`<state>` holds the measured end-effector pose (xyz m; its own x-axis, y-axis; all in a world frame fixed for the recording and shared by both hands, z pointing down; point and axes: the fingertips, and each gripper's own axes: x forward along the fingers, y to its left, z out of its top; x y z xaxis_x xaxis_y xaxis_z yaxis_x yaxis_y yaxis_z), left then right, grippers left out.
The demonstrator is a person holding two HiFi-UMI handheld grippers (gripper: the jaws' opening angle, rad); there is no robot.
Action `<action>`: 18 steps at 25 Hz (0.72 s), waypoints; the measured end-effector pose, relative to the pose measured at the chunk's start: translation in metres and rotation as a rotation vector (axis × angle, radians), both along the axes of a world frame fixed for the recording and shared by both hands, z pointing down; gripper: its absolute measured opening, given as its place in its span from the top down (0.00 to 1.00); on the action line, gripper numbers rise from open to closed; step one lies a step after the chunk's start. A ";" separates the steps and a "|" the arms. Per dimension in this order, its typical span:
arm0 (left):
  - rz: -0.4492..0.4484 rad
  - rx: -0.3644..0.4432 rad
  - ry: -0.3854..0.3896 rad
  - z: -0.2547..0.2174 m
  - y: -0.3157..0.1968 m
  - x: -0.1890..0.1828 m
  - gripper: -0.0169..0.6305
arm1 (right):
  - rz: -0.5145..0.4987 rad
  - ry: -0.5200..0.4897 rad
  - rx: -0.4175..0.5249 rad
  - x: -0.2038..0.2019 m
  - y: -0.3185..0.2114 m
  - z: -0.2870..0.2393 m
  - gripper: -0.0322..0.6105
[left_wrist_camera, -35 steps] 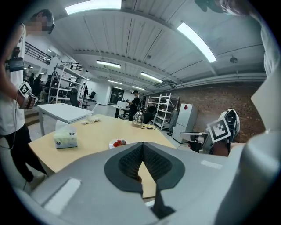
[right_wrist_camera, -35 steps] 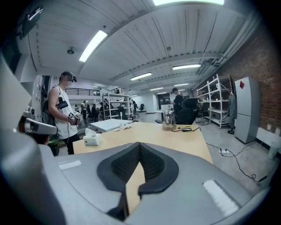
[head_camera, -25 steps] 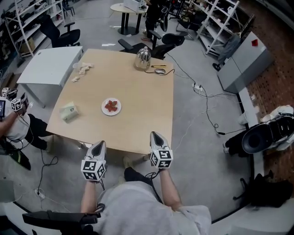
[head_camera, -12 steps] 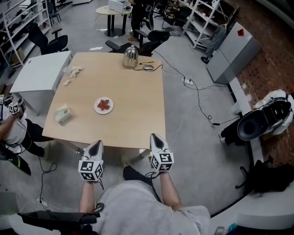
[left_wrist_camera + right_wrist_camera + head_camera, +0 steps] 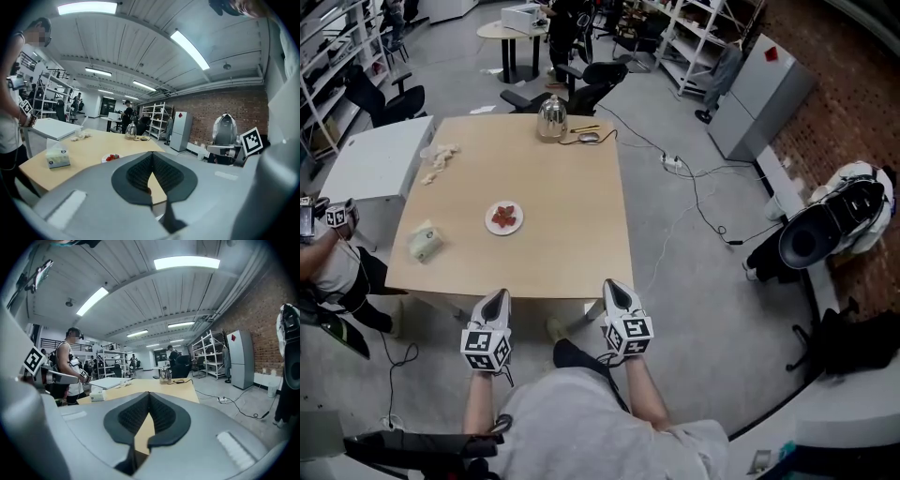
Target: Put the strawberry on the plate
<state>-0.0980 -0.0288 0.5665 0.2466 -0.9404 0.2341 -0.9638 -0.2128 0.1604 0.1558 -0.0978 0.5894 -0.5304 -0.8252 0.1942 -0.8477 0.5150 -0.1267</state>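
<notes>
Red strawberry (image 5: 504, 217) lies on the plate (image 5: 491, 227) mid-way across the desk (image 5: 567, 202); left gripper (image 5: 495, 298) and right gripper (image 5: 614, 286), both closed and empty, have backed off to its near edge, so the job looks done.

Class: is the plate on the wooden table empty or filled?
Filled: the plate holds red strawberries, visible in the head view.

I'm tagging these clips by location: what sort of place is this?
Probably a lab or workshop space: metal shelving racks, a brick wall, and cables trailing over the bare concrete floor beside a wooden table.
</notes>
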 end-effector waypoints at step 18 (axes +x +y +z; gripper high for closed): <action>0.001 0.007 -0.012 -0.006 0.007 0.004 0.94 | -0.016 0.013 -0.013 0.001 0.011 0.003 0.94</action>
